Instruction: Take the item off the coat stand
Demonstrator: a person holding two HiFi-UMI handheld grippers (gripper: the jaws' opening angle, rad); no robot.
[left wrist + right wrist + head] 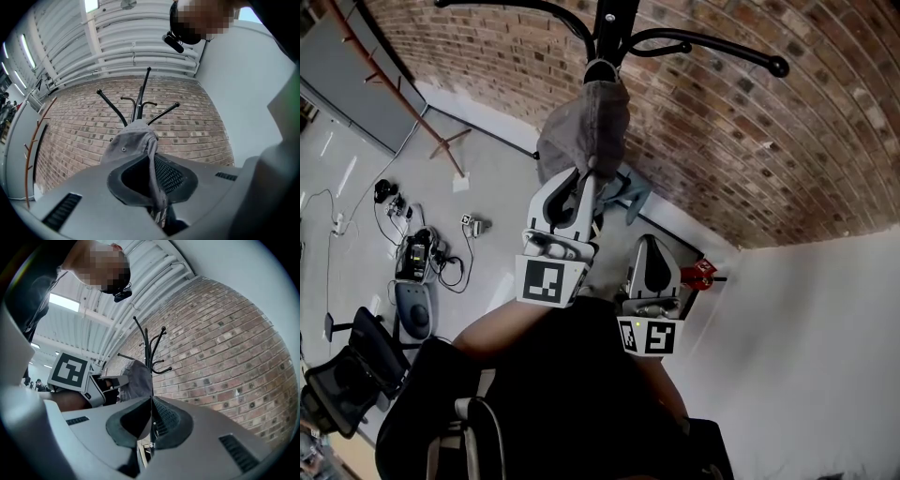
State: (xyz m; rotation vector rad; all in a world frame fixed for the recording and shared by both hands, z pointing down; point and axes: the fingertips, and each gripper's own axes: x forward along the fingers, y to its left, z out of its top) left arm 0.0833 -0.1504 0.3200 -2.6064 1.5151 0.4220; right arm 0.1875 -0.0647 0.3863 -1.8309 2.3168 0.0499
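A grey cap (586, 131) hangs from the black coat stand (609, 28) in front of a brick wall. My left gripper (584, 180) reaches up to the cap's lower edge. In the left gripper view a strip of the cap (131, 140) runs down between the jaws of the left gripper (151, 161), which are shut on the cloth. My right gripper (650, 246) is lower and to the right, apart from the cap. In the right gripper view the right gripper (151, 404) has its jaws together with nothing between them; the cap (137, 378) and stand (147, 348) lie beyond.
The curved-looking brick wall (741, 141) runs behind the stand, with a white wall (825, 356) to the right. On the floor at left lie cables and devices (417, 253) and an office chair (352, 370). A small red thing (701, 272) sits near the wall's foot.
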